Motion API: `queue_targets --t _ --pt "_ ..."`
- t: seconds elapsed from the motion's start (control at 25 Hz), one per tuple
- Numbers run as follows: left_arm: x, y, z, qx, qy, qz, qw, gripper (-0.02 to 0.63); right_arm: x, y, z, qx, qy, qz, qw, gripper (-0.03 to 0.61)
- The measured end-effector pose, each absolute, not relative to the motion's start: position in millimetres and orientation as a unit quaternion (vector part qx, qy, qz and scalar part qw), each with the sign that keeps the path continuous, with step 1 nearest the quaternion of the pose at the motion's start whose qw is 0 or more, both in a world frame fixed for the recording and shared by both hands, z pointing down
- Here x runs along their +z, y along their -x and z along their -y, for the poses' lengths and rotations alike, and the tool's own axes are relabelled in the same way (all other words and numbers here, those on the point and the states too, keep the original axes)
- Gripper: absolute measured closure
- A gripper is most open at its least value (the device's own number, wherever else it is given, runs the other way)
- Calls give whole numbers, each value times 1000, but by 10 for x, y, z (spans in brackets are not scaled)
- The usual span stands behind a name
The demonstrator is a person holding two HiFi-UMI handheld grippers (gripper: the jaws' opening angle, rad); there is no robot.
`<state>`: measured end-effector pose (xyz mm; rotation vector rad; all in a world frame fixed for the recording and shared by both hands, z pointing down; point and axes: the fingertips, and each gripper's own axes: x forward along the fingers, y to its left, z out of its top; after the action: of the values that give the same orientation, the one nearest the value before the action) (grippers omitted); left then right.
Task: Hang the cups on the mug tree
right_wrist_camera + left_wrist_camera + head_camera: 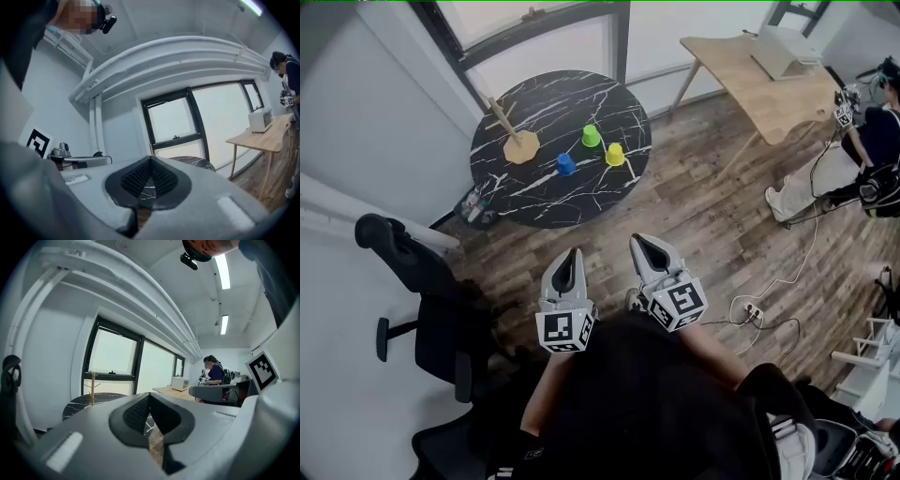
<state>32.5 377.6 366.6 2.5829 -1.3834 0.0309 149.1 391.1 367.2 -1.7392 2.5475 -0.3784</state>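
Far ahead in the head view stands a round black marble table (534,202). On it are a wooden mug tree (517,138) at the left and three upturned cups: green (592,137), blue (565,164) and yellow (615,155). My left gripper (566,262) and right gripper (649,251) are held side by side close to my body, well short of the table, both shut and empty. The left gripper view shows the mug tree (93,387) small on the distant table (79,405). In the right gripper view the table (190,162) lies beyond the closed jaws.
A black office chair (417,300) stands at my left on the wood floor. A wooden desk (759,75) is at the back right, with a seated person (862,155) beside it. Cables and a power strip (753,312) lie on the floor at the right.
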Motion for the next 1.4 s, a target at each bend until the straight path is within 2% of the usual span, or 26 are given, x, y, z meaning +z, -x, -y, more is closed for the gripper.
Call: queue_targets --t 0.6,1.08,1.4 --pt "3847 -762 -3686 21 -847 519 112 615 3749 -1996 -3763 -121 514 -849 6 581" --pt "4047 -618 -3307 35 -831 540 129 615 3907 -1893 -3298 -136 501 -854 1 581" --pt "4212 -469 -2533 34 -847 512 142 615 4052 -1667 -2606 -144 516 -844 -18 581"
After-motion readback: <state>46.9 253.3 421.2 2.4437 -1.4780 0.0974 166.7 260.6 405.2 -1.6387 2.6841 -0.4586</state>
